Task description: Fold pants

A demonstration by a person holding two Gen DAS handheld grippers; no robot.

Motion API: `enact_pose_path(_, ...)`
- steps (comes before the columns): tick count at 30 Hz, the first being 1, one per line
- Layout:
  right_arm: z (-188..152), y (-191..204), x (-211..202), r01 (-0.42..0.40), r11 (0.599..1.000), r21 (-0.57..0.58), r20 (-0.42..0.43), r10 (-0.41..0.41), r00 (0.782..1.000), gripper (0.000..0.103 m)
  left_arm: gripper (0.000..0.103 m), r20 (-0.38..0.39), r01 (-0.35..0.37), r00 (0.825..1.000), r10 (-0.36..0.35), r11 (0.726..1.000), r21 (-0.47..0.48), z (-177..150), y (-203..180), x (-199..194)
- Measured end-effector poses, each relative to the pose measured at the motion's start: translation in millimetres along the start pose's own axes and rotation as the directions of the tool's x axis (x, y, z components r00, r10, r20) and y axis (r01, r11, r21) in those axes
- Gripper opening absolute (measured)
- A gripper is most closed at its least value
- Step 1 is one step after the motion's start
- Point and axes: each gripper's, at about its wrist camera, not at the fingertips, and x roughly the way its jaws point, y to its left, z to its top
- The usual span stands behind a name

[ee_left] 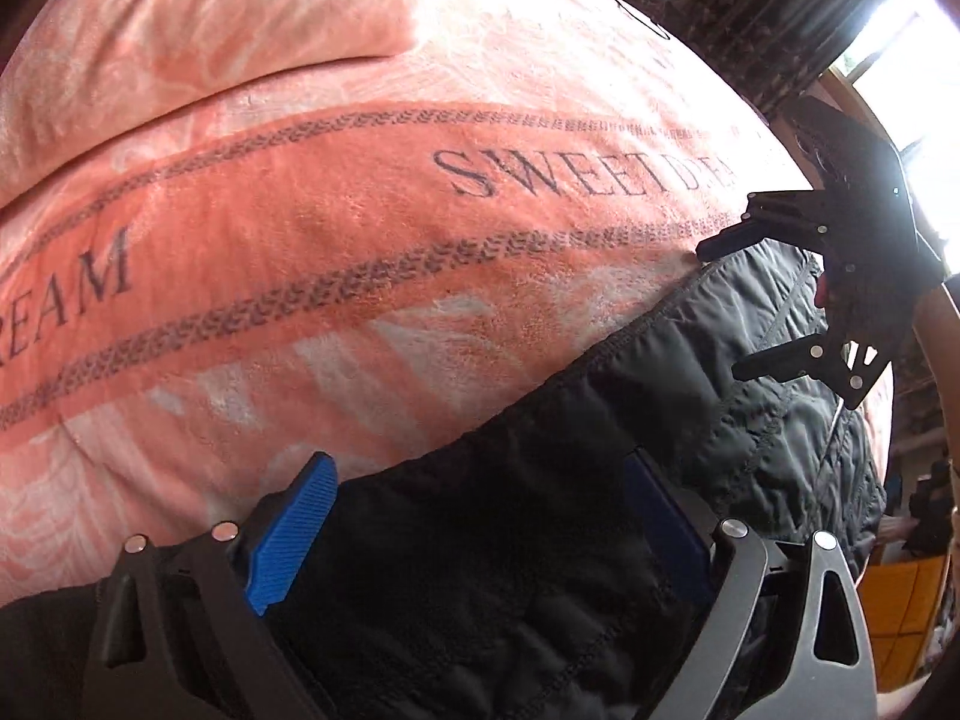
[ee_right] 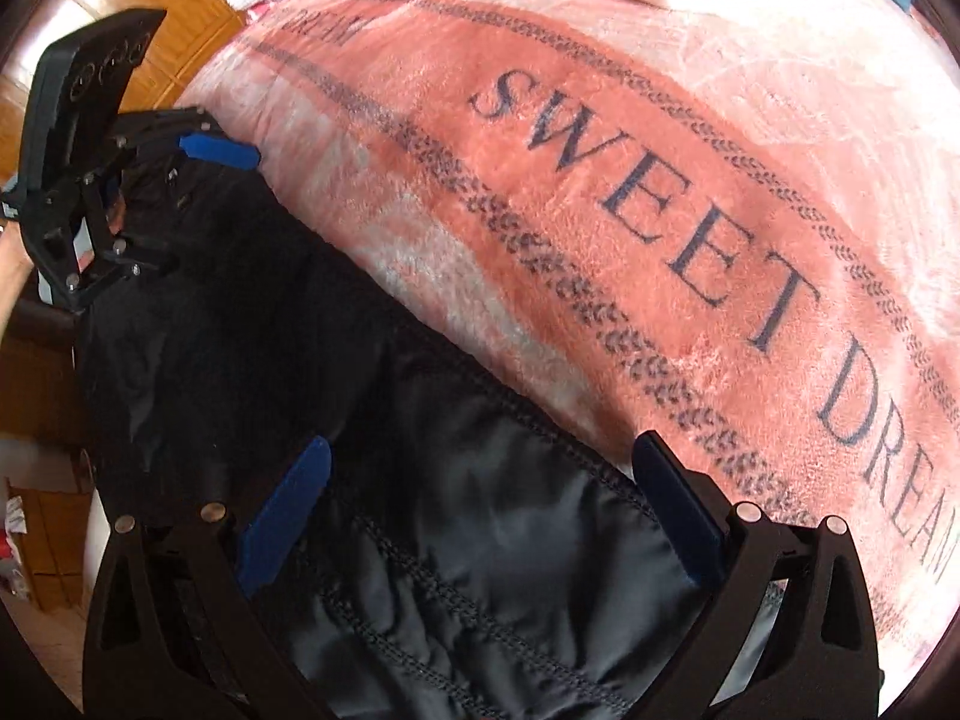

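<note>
Black quilted pants (ee_left: 600,480) lie along the near edge of a pink blanket (ee_left: 360,240); they also show in the right wrist view (ee_right: 300,360). My left gripper (ee_left: 480,480) is open, its blue-padded fingers spread over the pants' dark fleecy end. My right gripper (ee_right: 480,468) is open, its fingers straddling the shiny stitched end of the pants. Each gripper shows in the other view: the right one (ee_left: 726,306) at the far right, open over the pants edge, and the left one (ee_right: 198,204) at the upper left, open.
The pink blanket (ee_right: 660,180) reads "SWEET DREAM" and covers a bed. A folded pink cover (ee_left: 210,18) lies at the back. A wooden floor (ee_right: 180,12) is beyond the bed's end. A bright window (ee_left: 918,60) and curtain are at the right.
</note>
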Motion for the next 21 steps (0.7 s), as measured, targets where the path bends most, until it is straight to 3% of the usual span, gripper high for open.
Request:
enact_pose_path(5,-6,16,13,0.094,0.987,-0.131,0.008,-0.094,0.996,0.1,0.096,0.011,0.028,1.0,-0.028,1.0,0.008,3,5,6)
enact_pose_path(6,-7,18,13,0.106,0.984,-0.144,0.014,-0.105,0.994,0.093,0.097,0.019,0.045,0.999,-0.045,0.999,0.02,4,2,5)
enact_pose_path(8,-11,21,7,0.129,0.977,-0.168,0.04,-0.124,0.991,0.063,0.097,0.022,0.076,0.997,-0.077,0.996,0.039,8,-5,7)
enact_pose_path(9,-13,21,2,0.117,0.979,-0.166,0.046,-0.111,0.993,0.034,0.097,0.016,0.084,0.996,-0.085,0.995,0.044,10,-7,9)
enact_pose_path(10,-15,21,-2,0.108,0.982,-0.158,0.05,-0.101,0.994,0.016,0.097,0.01,0.088,0.996,-0.088,0.995,0.047,11,-10,10)
enact_pose_path(12,-22,29,-8,0.121,0.975,-0.186,0.075,-0.108,0.991,0.006,0.097,0.005,0.094,0.995,-0.095,0.994,0.06,16,-15,14)
enact_pose_path(15,-32,44,-20,0.147,0.967,-0.208,0.13,-0.122,0.984,0.004,0.097,0.014,0.115,0.993,-0.116,0.99,0.083,22,-20,14)
enact_pose_path(18,-47,49,-47,0.138,0.968,-0.209,0.213,-0.092,0.973,0.004,0.097,0.008,0.178,0.984,-0.18,0.979,0.095,27,-23,12)
enact_pose_path(21,-49,52,-65,0.119,0.967,-0.226,0.252,-0.06,0.966,0.004,0.097,-0.023,0.198,0.98,-0.197,0.972,0.13,32,-28,16)
